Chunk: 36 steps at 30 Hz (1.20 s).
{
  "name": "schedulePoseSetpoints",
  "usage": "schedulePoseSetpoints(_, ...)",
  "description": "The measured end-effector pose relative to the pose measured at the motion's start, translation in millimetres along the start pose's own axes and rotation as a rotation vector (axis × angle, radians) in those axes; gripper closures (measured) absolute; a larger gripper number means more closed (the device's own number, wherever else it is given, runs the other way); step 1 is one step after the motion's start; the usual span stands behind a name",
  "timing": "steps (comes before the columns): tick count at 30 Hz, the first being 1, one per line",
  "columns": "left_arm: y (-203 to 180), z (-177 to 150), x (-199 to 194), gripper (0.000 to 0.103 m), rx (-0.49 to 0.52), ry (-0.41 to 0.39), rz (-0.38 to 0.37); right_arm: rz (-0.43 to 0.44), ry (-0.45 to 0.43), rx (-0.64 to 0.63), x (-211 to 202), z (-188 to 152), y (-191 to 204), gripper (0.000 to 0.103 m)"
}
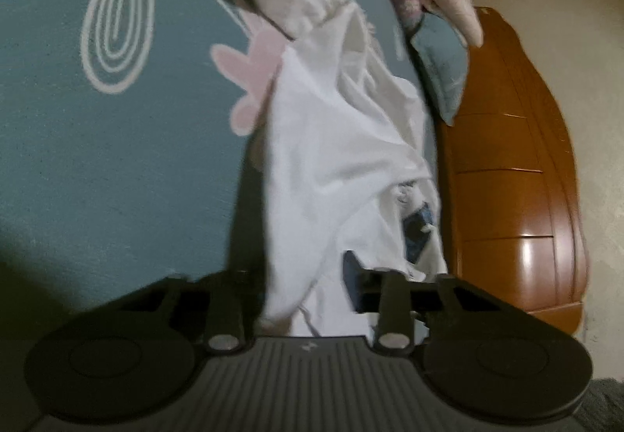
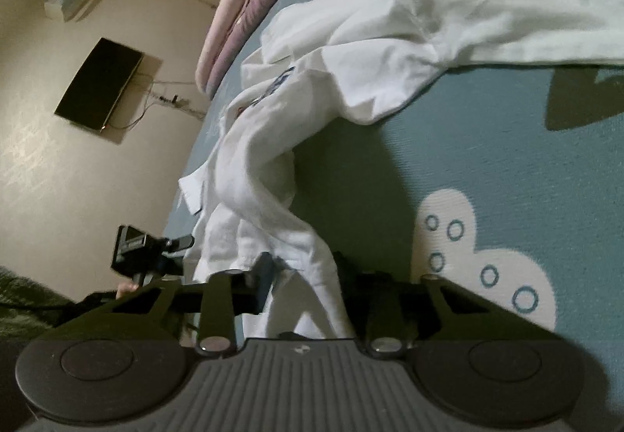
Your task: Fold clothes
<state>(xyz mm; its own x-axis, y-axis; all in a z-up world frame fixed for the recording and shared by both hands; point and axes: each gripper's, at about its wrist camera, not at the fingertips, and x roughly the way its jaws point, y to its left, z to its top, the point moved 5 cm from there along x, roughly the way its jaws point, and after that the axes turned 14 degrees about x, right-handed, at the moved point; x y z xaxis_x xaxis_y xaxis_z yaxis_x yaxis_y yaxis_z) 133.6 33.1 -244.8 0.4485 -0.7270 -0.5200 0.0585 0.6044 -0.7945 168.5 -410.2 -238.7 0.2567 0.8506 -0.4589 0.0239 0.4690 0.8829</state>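
- Bedsheet (image 2: 487,143), teal with white and pink motifs, carries everything; wooden cabinet (image 1: 518,174) stands off its far edge.
- White garment (image 2: 273,174) lies crumpled on the sheet, long axis running from both tools away toward the far quilts (image 2: 241,3); its near end is bunched and lifted.
- Blue print (image 1: 417,233) shows in the folds; fabric thin, limp, heavily creased.
- Left gripper (image 1: 312,287): jaws nearly closed, cloth pinched between.
- Right gripper (image 2: 304,284): same, clamped on a rope-like twist of cloth.
- Both hold the same near edge, side by side; likely next is spreading apart to flatten.
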Motion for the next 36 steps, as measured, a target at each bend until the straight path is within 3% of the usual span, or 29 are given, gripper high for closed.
schedulePoseSetpoints(1, 1, 1, 4, 0.093, 0.012, 0.010, 0.022, -0.014, -0.003, 0.011, 2, 2, -3, 0.095)
schedulePoseSetpoints(7, -3, 3, -1, 0.099, 0.004, 0.027, 0.066, -0.097, -0.054, 0.028, 0, -5, 11, 0.092)
schedulePoseSetpoints(15, -43, 9, -43, 0.100, 0.121, 0.006, 0.055, 0.007, -0.041, -0.068, -28, -32, 66, 0.093)
schedulePoseSetpoints(21, -72, 1, -81, 0.101, 0.190, -0.030, 0.038, 0.031, -0.038, -0.151, -45, -48, 105, 0.094)
schedulePoseSetpoints(28, -52, -30, -97, 0.101, 0.108, -0.029, 0.088, -0.029, -0.018, -0.091, -57, -64, 80, 0.094)
schedulePoseSetpoints(36, -16, -57, -85, 0.100, -0.011, 0.027, 0.176, -0.202, 0.038, 0.017, -51, -73, 21, 0.093)
